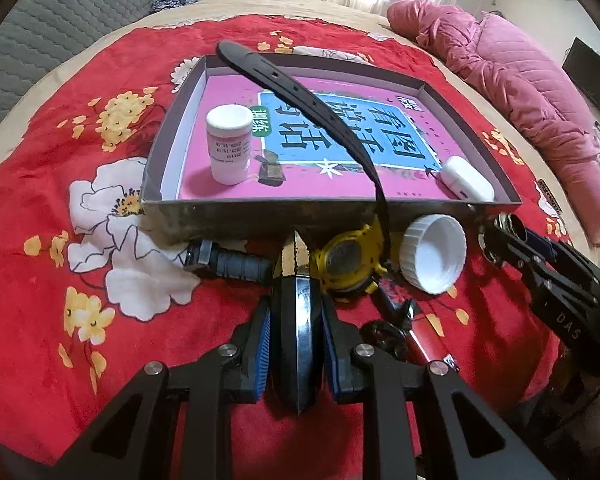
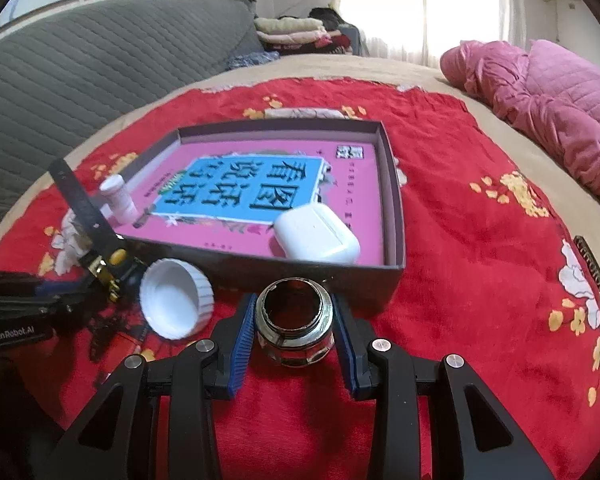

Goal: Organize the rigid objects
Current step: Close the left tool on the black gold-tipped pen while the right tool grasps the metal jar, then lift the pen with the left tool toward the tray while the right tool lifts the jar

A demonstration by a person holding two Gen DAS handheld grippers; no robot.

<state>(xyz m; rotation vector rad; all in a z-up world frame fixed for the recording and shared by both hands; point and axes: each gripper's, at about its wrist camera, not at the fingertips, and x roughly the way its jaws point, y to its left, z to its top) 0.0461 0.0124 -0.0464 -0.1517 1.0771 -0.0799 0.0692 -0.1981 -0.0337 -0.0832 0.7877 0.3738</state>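
Observation:
My left gripper point(image 1: 296, 320) is shut on the black strap point(image 1: 298, 312) of a yellow watch point(image 1: 350, 264), by its gold buckle. The watch lies on the red cloth in front of a shallow dark box point(image 1: 260, 216); its other strap point(image 1: 300, 92) arches over the box. My right gripper point(image 2: 294, 308) is shut on a chrome threaded fitting point(image 2: 294, 320) resting on the cloth at the box's point(image 2: 320, 268) near wall. In the box, on a pink book point(image 2: 352, 184), stand a white pill bottle point(image 1: 228, 144) and a white earbud case point(image 2: 316, 236).
A white screw cap point(image 1: 434, 258) lies on its side between the two grippers. A dark ribbed handle point(image 1: 236, 266) lies left of the watch, and a red object point(image 1: 424, 336) to the right behind it. A pink quilt point(image 1: 520, 84) lies far right and a grey sofa point(image 2: 100, 64) behind.

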